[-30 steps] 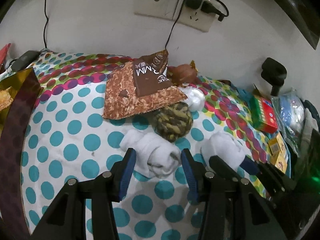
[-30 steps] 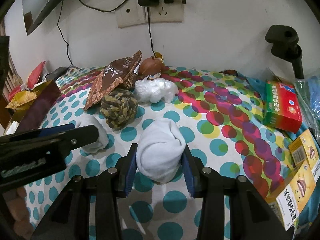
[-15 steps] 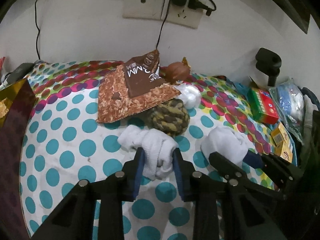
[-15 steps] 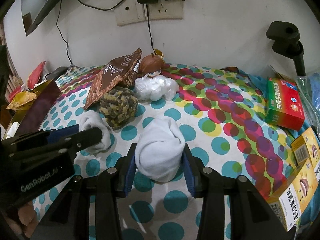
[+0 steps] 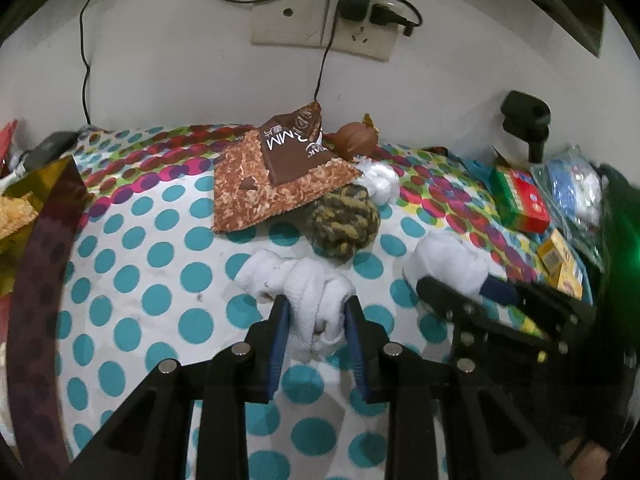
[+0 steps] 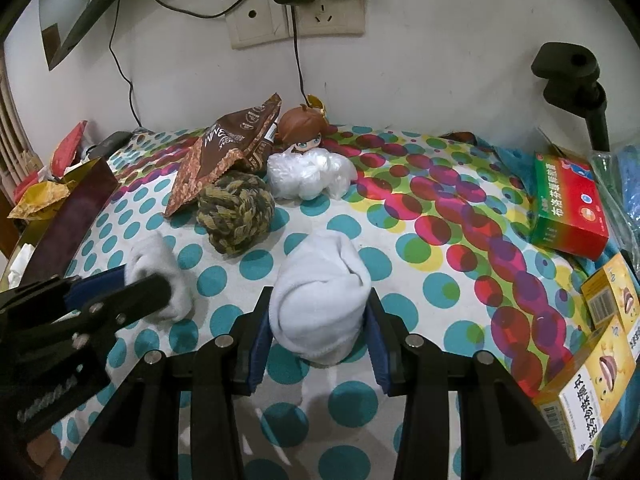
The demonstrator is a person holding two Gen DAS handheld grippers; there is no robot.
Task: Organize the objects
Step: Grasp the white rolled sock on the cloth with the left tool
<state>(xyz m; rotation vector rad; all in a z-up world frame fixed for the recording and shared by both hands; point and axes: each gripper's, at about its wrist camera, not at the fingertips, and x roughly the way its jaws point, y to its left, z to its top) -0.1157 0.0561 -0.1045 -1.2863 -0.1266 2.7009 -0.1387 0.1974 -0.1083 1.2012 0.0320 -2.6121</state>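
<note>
Now, both tools are down on the dotted cloth that covers the tabletop, each closed on a white rolled sock.

Left tool: blue pads pinch the left rolled sock near its near end; the cloth bulges between the pads and the rest of the roll trails toward the left and back. Grip is narrow. From the right wrist view the same tool shows at the left edge, with the sock blurred.

Right tool: pads sit on both flanks of the right rolled sock, a fatter bundle, standing on the cloth. From the left wrist view that tool reaches in from the right, with the sock at its tips.

Behind the socks:
- braided rope ball, olive and tan, just behind the left sock, touching the snack bag's edge
- brown snack bag, lying flat, partly propped
- crumpled white plastic bundle, beside the ball
- small doll head with brown hair, against the wall, touching the plastic bundle

Right side: green and red box, yellow cartons at the cloth's edge.
Left side: dark gift bag with gold lining.
Wall: socket plate with plugs and cables hanging.
</note>
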